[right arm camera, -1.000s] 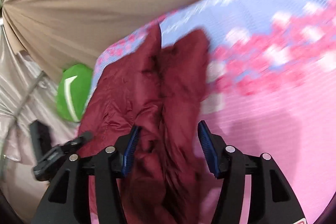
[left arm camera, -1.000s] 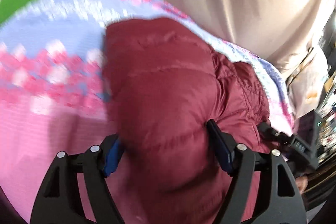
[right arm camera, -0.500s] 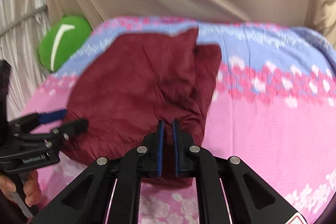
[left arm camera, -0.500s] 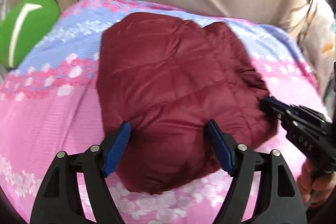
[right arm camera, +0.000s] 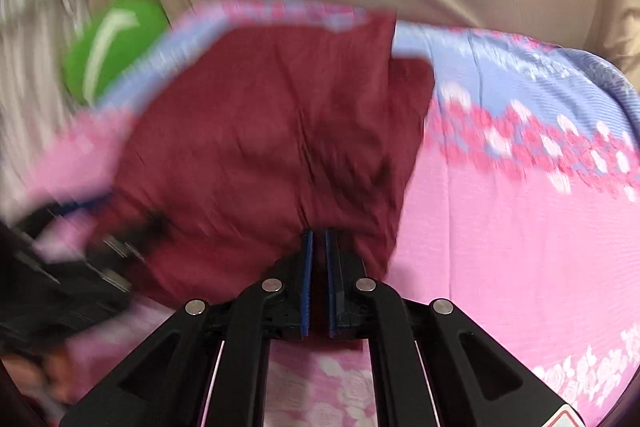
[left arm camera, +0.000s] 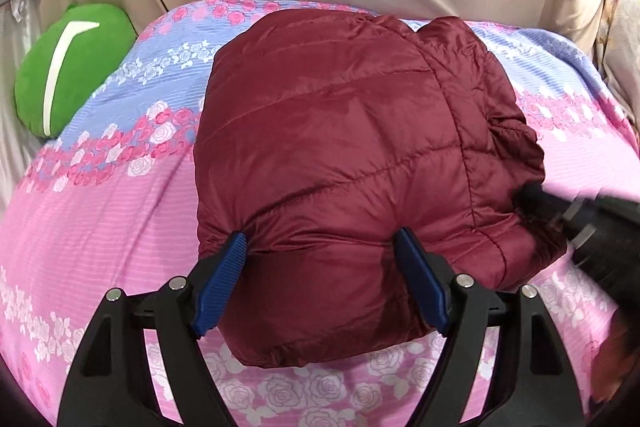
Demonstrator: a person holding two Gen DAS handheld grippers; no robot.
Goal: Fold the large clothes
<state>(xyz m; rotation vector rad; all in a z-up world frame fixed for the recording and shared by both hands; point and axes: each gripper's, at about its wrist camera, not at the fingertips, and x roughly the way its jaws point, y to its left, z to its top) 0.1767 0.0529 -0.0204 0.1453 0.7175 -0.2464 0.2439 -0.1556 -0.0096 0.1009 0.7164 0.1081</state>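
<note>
The right gripper [right arm camera: 318, 279] has just snapped its jaws onto the maroon puffer jacket's [left arm camera: 340, 163] hem, the left gripper [left arm camera: 320, 279] still spread wide around it, readying another fold.

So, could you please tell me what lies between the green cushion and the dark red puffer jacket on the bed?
Only bare floral bedsheet: a blue and pink strip separates the green cushion from the puffer jacket. The left wrist view shows it clearly; the right wrist view is blurred.
</note>
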